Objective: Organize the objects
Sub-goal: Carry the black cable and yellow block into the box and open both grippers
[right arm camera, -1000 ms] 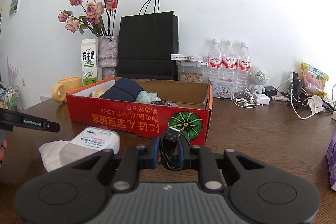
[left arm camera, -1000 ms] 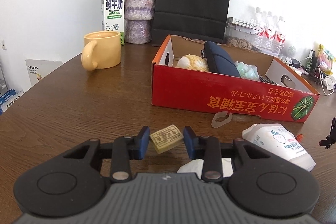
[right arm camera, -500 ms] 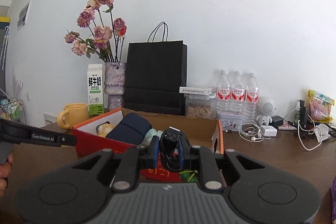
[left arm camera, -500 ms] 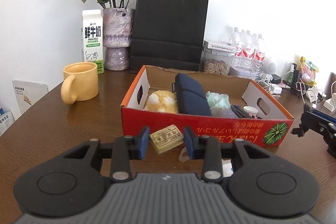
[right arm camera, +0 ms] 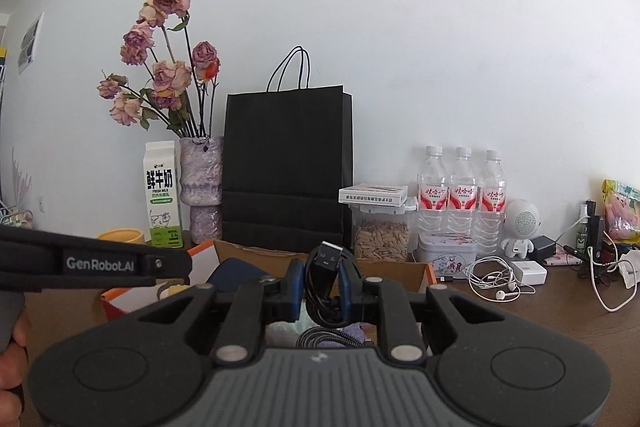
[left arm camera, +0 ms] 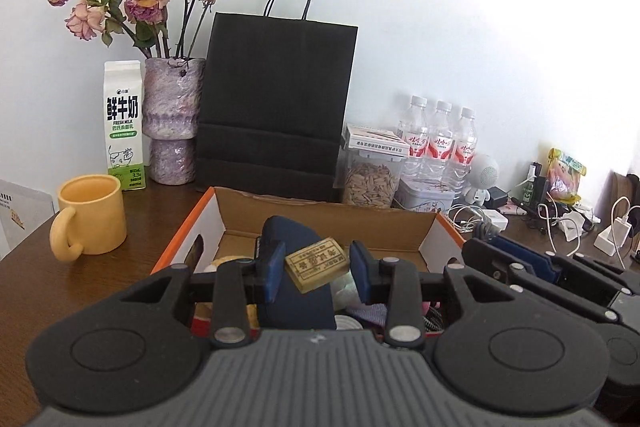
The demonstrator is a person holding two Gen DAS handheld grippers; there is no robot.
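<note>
Above the near edge of the red-and-orange cardboard box [left arm camera: 182, 235], both grippers hang with their loads. The left gripper [left arm camera: 316, 269] is clamped on a small tan rectangular block with a printed label [left arm camera: 317, 264], held tilted between its blue pads. The right gripper [right arm camera: 323, 283] is pinched tight on a coiled black USB cable [right arm camera: 326, 269], the plug end sticking up and a loop of braided cord hanging below. The two tools sit close together, the right one just beside the left in the left wrist view.

The step in hand looks like dropping both items into the box. To do it well, I would carry each load past the near wall and lower it over a free spot before letting go, one hand at a time so the tools do not knock. The dangling cord could catch on the box rim, so it wants a little extra height going in.

Inside the box lie a dark navy soft pouch [left arm camera: 294, 291], something yellowish at the left, pale and purple soft things at the right; the bare brown floor shows at the far end. Beyond the box stand a yellow ceramic mug [left arm camera: 90, 213], a white milk carton [left arm camera: 123, 125] and a black paper bag [left arm camera: 276, 107].
</note>
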